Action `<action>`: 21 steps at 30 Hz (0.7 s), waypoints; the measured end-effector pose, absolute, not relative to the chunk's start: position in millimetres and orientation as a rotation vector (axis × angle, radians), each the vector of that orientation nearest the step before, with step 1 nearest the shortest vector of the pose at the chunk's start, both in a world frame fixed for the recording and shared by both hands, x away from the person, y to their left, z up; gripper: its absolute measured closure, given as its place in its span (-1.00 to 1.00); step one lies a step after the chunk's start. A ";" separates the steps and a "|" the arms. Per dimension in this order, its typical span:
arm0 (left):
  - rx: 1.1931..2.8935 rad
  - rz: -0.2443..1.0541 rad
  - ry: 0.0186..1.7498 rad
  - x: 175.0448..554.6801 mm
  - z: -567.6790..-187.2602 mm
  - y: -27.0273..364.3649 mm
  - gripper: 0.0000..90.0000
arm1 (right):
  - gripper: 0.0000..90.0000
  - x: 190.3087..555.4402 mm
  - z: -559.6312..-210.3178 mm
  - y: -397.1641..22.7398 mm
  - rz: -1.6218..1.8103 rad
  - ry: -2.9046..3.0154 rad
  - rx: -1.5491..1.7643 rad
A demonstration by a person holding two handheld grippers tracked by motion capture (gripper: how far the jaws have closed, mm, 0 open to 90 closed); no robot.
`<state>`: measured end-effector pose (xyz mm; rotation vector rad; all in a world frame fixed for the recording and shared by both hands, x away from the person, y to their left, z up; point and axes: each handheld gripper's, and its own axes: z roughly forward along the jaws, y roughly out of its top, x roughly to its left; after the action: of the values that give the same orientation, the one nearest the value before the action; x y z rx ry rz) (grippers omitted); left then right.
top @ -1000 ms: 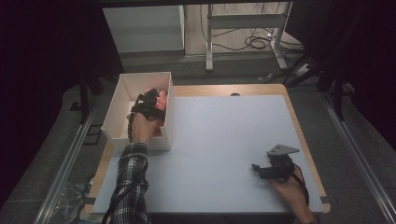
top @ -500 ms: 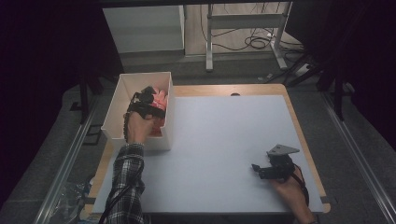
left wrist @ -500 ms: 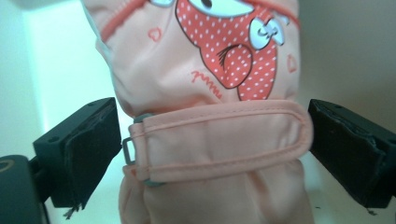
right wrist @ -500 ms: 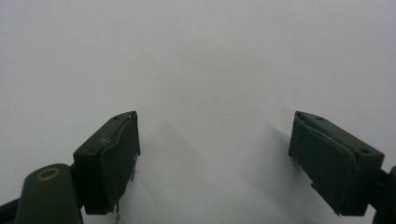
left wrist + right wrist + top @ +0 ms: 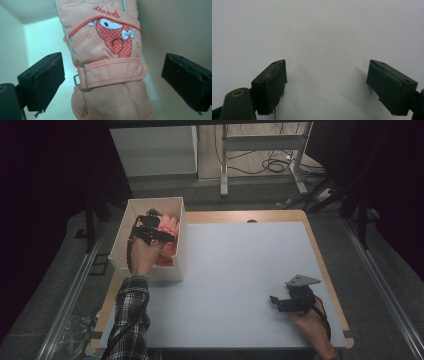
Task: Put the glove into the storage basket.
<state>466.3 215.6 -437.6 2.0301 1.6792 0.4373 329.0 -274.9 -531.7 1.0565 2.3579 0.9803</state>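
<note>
I am lifting my left gripper (image 5: 112, 82) inside the white box (image 5: 177, 247), jaws spread wide, the pink ski glove (image 5: 107, 62) lying loose between them, ungripped; my right gripper (image 5: 327, 87) is resting open on the table.

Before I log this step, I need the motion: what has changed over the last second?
The left gripper has lifted slightly inside the white box, above the pink glove. Its jaws stand open either side of the glove without pressing it. The right gripper stayed put on the white table, jaws open and empty.
</note>
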 end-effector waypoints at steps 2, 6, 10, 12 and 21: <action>2.018 0.443 1.667 464.5 -434.3 216.3 -0.89 | -0.63 329.1 -531.8 -274.9 0.980 2.358 1.056; 2.004 0.459 1.636 460.1 -425.3 217.7 -0.89 | -0.63 329.0 -531.7 -274.9 0.980 2.358 1.056; 1.976 0.463 1.602 455.3 -416.2 218.1 -0.89 | -0.63 329.0 -531.7 -274.9 0.980 2.358 1.056; 1.974 0.467 1.589 452.5 -412.3 217.3 -0.89 | -0.63 328.9 -531.7 -274.8 0.979 2.357 1.056; 1.968 0.464 1.472 439.5 -395.6 208.3 -0.90 | -0.63 328.8 -531.7 -274.8 0.978 2.356 1.055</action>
<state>439.5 208.3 -395.6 1.9681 1.4725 0.4635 328.8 -274.8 -531.7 1.0550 2.3557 0.9783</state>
